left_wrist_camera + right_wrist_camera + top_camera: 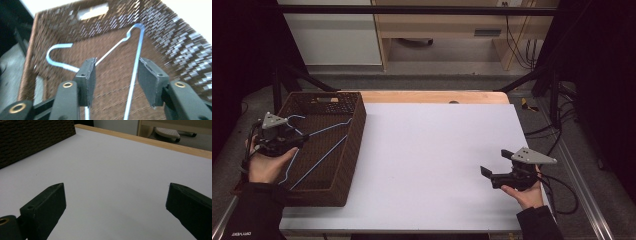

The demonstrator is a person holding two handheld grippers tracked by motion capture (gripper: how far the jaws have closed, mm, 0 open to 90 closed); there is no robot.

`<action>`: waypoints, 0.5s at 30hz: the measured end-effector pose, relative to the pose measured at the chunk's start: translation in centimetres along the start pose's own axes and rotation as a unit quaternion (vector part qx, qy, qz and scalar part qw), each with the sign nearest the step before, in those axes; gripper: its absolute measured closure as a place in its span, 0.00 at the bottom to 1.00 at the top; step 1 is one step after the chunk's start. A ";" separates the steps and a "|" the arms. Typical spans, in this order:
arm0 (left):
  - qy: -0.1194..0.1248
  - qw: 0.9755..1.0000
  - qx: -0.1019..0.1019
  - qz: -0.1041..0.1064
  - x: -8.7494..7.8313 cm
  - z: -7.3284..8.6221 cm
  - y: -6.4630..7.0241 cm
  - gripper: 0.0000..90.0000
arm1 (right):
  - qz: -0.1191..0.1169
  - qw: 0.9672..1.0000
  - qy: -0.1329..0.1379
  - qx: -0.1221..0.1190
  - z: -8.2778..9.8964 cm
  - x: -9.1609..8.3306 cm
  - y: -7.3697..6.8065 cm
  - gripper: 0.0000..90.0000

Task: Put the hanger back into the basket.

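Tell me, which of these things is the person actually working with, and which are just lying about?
In use, as far as I can judge:
- thin blue wire hanger
- dark brown woven basket that holds it
- left tool, open around the hanger's wire

Just lying about:
- right tool, open over the white table top
- pale wooden cabinet behind the table
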State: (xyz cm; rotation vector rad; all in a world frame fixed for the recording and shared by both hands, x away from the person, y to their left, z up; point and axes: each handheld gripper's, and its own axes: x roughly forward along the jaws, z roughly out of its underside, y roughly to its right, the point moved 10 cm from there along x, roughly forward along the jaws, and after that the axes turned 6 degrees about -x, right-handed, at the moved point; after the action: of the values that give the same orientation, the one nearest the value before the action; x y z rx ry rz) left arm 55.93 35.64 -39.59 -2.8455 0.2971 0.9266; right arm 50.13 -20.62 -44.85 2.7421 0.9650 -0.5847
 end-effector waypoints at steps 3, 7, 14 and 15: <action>0.024 0.999 0.004 0.021 -0.8 -0.6 1.7 0.44 | 0.000 1.000 0.002 0.001 -0.1 -0.1 0.0 0.04; 0.053 0.997 0.001 0.055 -1.6 -1.3 4.0 0.38 | 0.001 1.000 0.005 0.002 -0.2 -0.2 0.0 0.04; 0.090 0.990 0.014 0.108 -2.9 -1.9 8.4 0.27 | 0.005 1.000 0.008 0.001 -0.3 -0.3 0.2 0.03; 0.091 0.989 0.017 0.118 -3.0 -1.9 9.3 0.25 | 0.005 1.000 0.009 0.002 -0.3 -0.3 0.2 0.03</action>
State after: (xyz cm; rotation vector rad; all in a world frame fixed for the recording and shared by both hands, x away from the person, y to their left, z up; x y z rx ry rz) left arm 52.48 26.70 -36.90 -2.9117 0.6769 0.6883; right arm 50.07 -20.84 -44.43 2.7580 0.9545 -0.5630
